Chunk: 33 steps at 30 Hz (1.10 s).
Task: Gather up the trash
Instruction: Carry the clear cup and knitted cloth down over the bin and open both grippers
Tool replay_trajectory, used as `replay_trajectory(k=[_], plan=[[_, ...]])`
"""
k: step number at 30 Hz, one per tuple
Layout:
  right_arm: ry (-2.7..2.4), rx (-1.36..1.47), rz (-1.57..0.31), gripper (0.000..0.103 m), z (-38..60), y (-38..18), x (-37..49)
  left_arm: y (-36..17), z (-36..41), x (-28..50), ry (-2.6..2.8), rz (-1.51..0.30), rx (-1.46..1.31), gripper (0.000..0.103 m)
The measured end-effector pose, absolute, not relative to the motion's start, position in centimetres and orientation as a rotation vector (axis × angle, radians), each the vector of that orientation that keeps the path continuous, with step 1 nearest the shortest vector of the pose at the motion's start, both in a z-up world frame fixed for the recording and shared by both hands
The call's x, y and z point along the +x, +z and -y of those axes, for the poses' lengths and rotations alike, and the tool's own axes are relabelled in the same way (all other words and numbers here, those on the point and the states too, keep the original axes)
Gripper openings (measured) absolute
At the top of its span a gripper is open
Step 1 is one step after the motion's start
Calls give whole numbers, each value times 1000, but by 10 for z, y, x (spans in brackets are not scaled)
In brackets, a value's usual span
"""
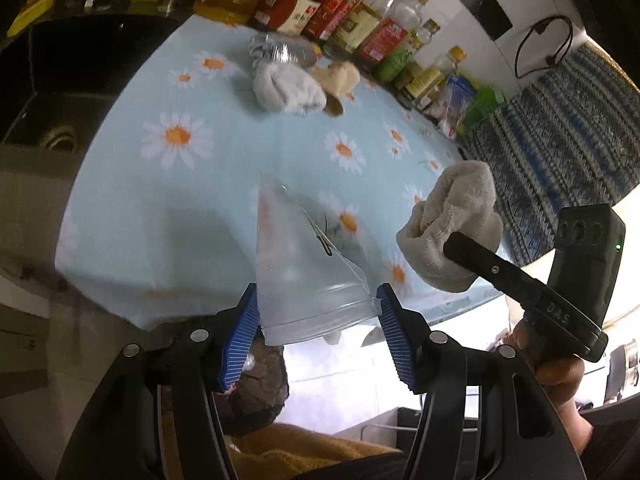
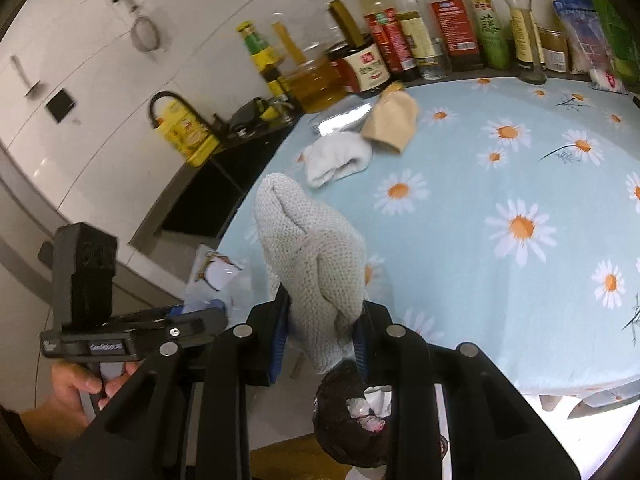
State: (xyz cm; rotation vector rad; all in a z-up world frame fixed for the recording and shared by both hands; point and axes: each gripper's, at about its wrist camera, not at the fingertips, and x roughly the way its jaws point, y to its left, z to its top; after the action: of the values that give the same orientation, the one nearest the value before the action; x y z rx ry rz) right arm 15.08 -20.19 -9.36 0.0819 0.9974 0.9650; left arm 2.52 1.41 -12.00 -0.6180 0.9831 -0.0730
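My left gripper [image 1: 318, 312] is shut on a crushed clear plastic cup [image 1: 304, 264] and holds it over the near edge of the daisy tablecloth [image 1: 192, 200]. My right gripper [image 2: 320, 334] is shut on a pale knitted sock [image 2: 316, 256]; it also shows in the left wrist view [image 1: 452, 224]. Both are held above a dark trash bin [image 2: 352, 420] with bits of trash inside, below the table edge. A white sock [image 2: 336, 158], a tan paper piece [image 2: 390, 120] and a crumpled clear wrapper [image 1: 280, 50] lie at the far side of the table.
A row of sauce and oil bottles [image 2: 420, 32] lines the back of the table by the white tiled wall. A black sink [image 1: 56, 92] sits left of the table. Green and white packets [image 1: 468, 100] lie at the far right end.
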Motion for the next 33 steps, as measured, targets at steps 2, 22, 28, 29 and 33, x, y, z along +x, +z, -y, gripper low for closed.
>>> replay_trajectory(k=[2,22,28,29,33], plan=[[992,76,-997,29,206,-96,141,-125,-11,17,-64,-997,-616,57],[1100,18,-1199,30,212,-163,88,-175,18,-32,29,-1123,-617,57],[1078,6,-1250,31,210,-177,82,-190,19,-39,38,-1166,-607,57],[1071,-4,-1260,31,210,-180,82,-192,20,-40,39,-1171,-606,57],[1051,-14,-1288,31,210,-188,82,-200,22,-39,37,-1202,-607,57]])
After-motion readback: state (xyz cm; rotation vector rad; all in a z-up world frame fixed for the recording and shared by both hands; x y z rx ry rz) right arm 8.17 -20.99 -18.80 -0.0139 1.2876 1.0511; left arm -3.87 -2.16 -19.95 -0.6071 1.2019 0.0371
